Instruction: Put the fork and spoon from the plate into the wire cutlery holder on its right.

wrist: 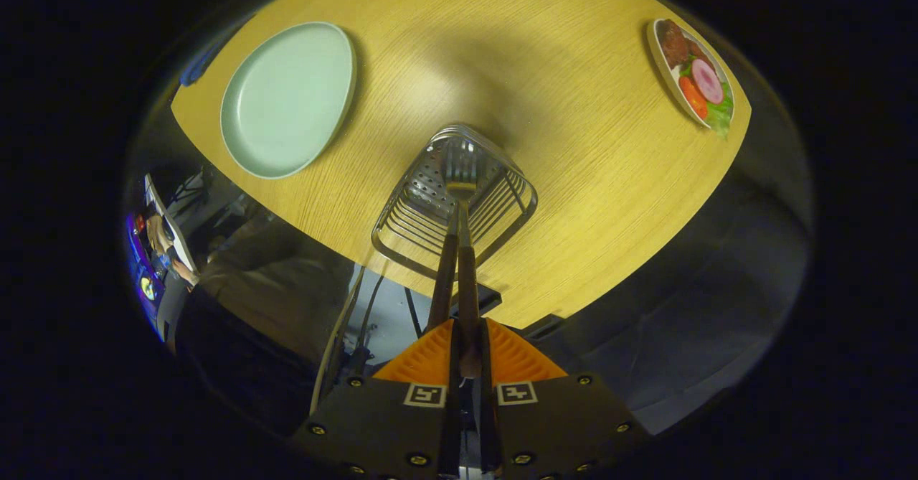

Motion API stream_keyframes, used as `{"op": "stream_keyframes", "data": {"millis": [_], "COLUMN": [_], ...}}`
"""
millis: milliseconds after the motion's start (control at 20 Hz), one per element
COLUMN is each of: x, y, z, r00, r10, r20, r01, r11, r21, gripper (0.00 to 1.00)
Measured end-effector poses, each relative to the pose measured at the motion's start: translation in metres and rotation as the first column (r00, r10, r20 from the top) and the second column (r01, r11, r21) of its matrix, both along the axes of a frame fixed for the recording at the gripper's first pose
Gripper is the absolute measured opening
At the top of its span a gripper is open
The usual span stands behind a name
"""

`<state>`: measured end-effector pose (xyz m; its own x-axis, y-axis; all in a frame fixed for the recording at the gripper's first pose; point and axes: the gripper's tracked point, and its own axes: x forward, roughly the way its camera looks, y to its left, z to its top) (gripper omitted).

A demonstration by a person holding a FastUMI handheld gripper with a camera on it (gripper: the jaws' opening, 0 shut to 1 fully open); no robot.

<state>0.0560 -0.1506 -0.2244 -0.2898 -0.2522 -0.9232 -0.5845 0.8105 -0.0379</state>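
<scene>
Gripper (470, 344) pinches a wooden handle, both orange fingers (429, 358) pressed on it. Fork (461, 168) head hangs tines-down inside the wire cutlery holder (401, 229). A second wooden handle (443, 272), likely the spoon's, leans beside it. Green plate (287, 100) at ten o'clock from the holder, bare. Risk: tines could snag the wires and tip the holder on release. No readable writing; square markers on the fingers only.

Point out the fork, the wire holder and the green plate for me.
fork (460, 168): gripper view, on its tines inside the holder.
wire holder (401, 240): gripper view, on its near wire wall.
green plate (287, 100): gripper view, on its bare middle.
</scene>
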Motion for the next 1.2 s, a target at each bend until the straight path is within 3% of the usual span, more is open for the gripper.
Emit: {"op": "stream_keyframes", "data": {"millis": [50,200,350,450,550,650,800,850,950,1050,1200], "x": [-0.002,-0.011,-0.005,-0.003,-0.007,-0.014,-0.035,-0.042,-0.052,-0.062,-0.072], "y": [-0.002,0.002,0.012,0.03,0.051,0.078,0.097,0.106,0.11,0.124,0.138], "z": [0.002,0.023,0.044,0.068,0.094,0.127,0.169,0.177,0.191,0.198,0.198], "r00": [0.999,0.979,0.895,0.791,0.65,0.49,0.261,0.202,0.093,0.04,0.036], "r10": [-0.029,-0.149,-0.295,-0.391,-0.489,-0.58,-0.67,-0.691,-0.671,-0.655,-0.643], "r20": [0.032,0.138,0.334,0.47,0.582,0.65,0.695,0.694,0.735,0.755,0.765], "r01": [0.028,0.128,0.194,0.181,0.135,0.042,-0.067,-0.112,-0.177,-0.223,-0.259], "r11": [0.999,0.981,0.933,0.884,0.827,0.761,0.706,0.688,0.716,0.73,0.734], "r21": [0.027,0.148,0.303,0.432,0.545,0.648,0.705,0.717,0.676,0.646,0.628], "gripper": [0.12,0.25,0.32,0.32,0.32,0.32,0.32,0.32,0.32,0.32,0.32]}}
